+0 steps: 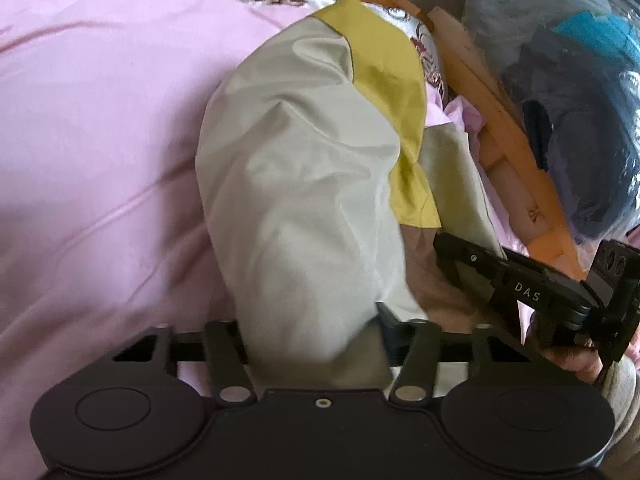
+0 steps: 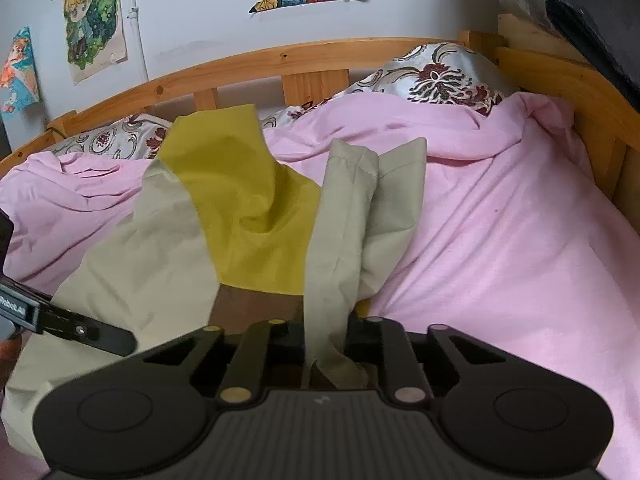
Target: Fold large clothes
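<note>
A: What is the left gripper [image 1: 316, 344] doing?

B: It is partly closed, and a thick bunch of the pale green garment [image 1: 296, 184] sits between its two fingers. The cloth fills the gap, so it looks squeezed.

A: And the right gripper [image 2: 326, 346]?

B: Its fingers are almost together. They pinch a thin folded strip of the same garment [image 2: 340, 240]. In the left camera you can see it from the side, with a hand [image 1: 576, 364] behind it.

A: Where is the garment?

B: It runs from both grippers up and away over the pink bed sheet [image 2: 500, 220]. It has a mustard yellow part [image 2: 240, 184] in the middle. A bit of brown shows just under the yellow.

A: What is under it all?

B: A bed with a wooden frame [image 2: 304, 54]. Flowery pillows [image 2: 440, 72] lie at the far end, by the rail.

A: And past the bed?

B: A pale wall with bright cartoon pictures [image 2: 94, 12] stuck on it.

A: Any bags or boxes?

B: Yes, a clear plastic bag [image 1: 568, 92] beside the bed frame. It holds dark blue and bright blue things, too blurry to name.
</note>
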A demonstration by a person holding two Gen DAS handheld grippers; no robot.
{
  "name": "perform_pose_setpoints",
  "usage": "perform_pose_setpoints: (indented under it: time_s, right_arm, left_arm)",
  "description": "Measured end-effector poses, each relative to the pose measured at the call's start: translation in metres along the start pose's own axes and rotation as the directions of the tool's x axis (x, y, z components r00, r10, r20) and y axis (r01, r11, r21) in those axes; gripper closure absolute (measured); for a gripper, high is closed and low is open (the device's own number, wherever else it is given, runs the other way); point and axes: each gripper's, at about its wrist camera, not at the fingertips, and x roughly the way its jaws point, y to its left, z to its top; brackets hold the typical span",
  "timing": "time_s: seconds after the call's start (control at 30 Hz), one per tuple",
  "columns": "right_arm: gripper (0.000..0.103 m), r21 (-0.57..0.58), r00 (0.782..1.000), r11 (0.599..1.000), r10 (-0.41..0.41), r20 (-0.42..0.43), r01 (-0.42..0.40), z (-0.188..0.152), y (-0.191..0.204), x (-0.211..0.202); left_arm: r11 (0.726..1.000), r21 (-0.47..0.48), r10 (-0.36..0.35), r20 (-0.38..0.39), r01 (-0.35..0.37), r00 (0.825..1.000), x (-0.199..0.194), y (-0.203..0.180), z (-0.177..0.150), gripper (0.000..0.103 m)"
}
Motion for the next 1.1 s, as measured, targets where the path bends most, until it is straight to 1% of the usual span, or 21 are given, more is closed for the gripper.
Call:
perform_pose_setpoints:
  time_s: [0.03, 0.07, 0.1, 0.17, 0.27, 0.4, 0.47, 0.57, 0.63, 0.7, 0.77, 0.8, 0.87, 0.93, 1.03, 1.1]
  right_arm:
    - [0.091, 0.018, 1.000, 1.000, 0.005, 0.006, -0.006, 0.002, 0.002, -0.001]
    - [0.091, 0.037, 1.000, 0.999, 0.015, 0.019, -0.016, 0.004, 0.005, -0.004]
    - [0.092, 0.051, 0.999, 0.998, 0.027, 0.033, -0.029, 0.007, 0.008, -0.007]
    - [0.092, 0.068, 0.995, 0.994, 0.076, 0.067, -0.081, 0.013, 0.018, -0.014]
    - [0.092, 0.039, 0.983, 0.989, 0.138, 0.123, -0.144, 0.022, 0.043, -0.018]
    - [0.092, 0.042, 0.956, 0.970, 0.228, 0.187, -0.239, 0.036, 0.073, -0.010]
    - [0.092, 0.059, 0.935, 0.954, 0.275, 0.223, -0.294, 0.044, 0.086, 0.001]
    - [0.092, 0.078, 0.910, 0.933, 0.322, 0.261, -0.352, 0.053, 0.107, 0.025]
    - [0.092, 0.102, 0.902, 0.921, 0.339, 0.267, -0.377, 0.055, 0.119, 0.048]
    - [0.092, 0.110, 0.909, 0.923, 0.334, 0.249, -0.369, 0.055, 0.126, 0.071]
    - [0.092, 0.105, 0.926, 0.935, 0.311, 0.216, -0.338, 0.053, 0.131, 0.092]
    - [0.091, 0.110, 0.937, 0.943, 0.291, 0.193, -0.315, 0.051, 0.132, 0.103]
    - [0.090, 0.110, 0.950, 0.953, 0.262, 0.167, -0.282, 0.044, 0.129, 0.113]
    - [0.087, 0.101, 0.962, 0.965, 0.227, 0.152, -0.244, 0.041, 0.125, 0.118]
    - [0.078, 0.095, 0.968, 0.971, 0.205, 0.144, -0.220, 0.033, 0.118, 0.119]
    - [0.069, 0.102, 0.972, 0.974, 0.189, 0.139, -0.204, 0.031, 0.117, 0.121]
  left_arm:
    - [1.000, -0.005, -0.004, 0.003, 0.004, 1.000, -0.004, -0.001, 0.002, 0.059]
    - [1.000, -0.002, -0.001, 0.006, 0.001, 1.000, -0.009, -0.002, 0.004, 0.059]
    - [1.000, 0.016, 0.011, 0.011, -0.011, 1.000, -0.014, -0.005, 0.006, 0.060]
    - [0.998, 0.057, 0.033, 0.021, -0.034, 0.999, -0.027, -0.009, 0.011, 0.061]
    - [0.996, 0.067, 0.049, 0.023, -0.050, 0.999, -0.051, -0.005, 0.025, 0.062]
    - [0.990, 0.089, 0.108, 0.044, -0.111, 0.993, -0.091, 0.010, 0.047, 0.062]
    - [0.982, 0.115, 0.145, 0.057, -0.151, 0.988, -0.111, 0.018, 0.058, 0.062]
    - [0.965, 0.141, 0.211, 0.071, -0.219, 0.975, -0.131, 0.033, 0.073, 0.061]
    - [0.954, 0.142, 0.256, 0.075, -0.265, 0.964, -0.135, 0.047, 0.079, 0.060]
    - [0.945, 0.135, 0.293, 0.063, -0.299, 0.954, -0.127, 0.060, 0.078, 0.060]
    - [0.941, 0.119, 0.313, 0.043, -0.316, 0.949, -0.115, 0.073, 0.073, 0.058]
    - [0.938, 0.115, 0.323, 0.045, -0.326, 0.945, -0.111, 0.077, 0.071, 0.054]
    - [0.932, 0.123, 0.334, 0.066, -0.340, 0.940, -0.105, 0.081, 0.067, 0.049]
    - [0.926, 0.145, 0.341, 0.079, -0.349, 0.937, -0.103, 0.077, 0.065, 0.043]
    - [0.915, 0.164, 0.360, 0.079, -0.369, 0.929, -0.098, 0.077, 0.066, 0.036]
    - [0.914, 0.158, 0.366, 0.078, -0.374, 0.927, -0.095, 0.076, 0.063, 0.032]
